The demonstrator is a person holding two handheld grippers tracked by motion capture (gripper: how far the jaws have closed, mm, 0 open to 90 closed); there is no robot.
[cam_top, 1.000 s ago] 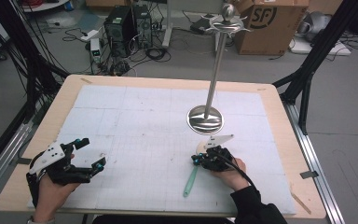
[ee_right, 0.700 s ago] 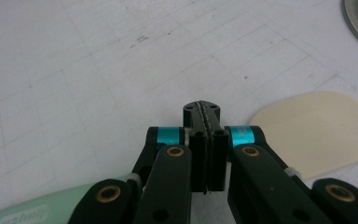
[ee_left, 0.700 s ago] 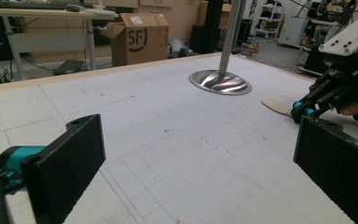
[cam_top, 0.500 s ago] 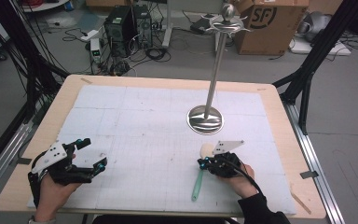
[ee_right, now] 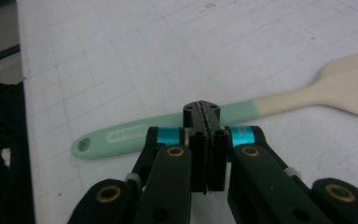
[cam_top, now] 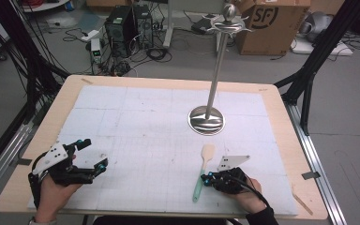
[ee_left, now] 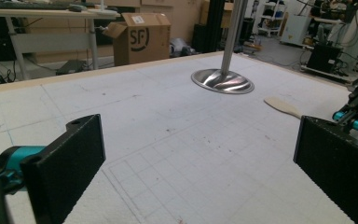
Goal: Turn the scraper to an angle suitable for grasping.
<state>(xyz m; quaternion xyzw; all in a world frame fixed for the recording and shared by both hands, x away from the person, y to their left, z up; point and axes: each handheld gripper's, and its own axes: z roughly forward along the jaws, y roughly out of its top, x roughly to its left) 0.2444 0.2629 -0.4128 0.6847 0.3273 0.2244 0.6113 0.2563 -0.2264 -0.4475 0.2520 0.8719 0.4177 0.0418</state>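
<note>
The spatula (cam_top: 202, 173) is lying flat on the white mat (cam_top: 136, 122) near the front edge, well apart from the steel stand (cam_top: 207, 118). Since the earlier frames it has shifted toward the person, its beige blade now clear of the stand's base. The right gripper (ee_right: 201, 111) is resting against the green handle with jaws fully closed on nothing, so this is probably a push, not a grasp. The left gripper (cam_top: 93, 161) is waiting with jaws spread wide and empty.
</note>
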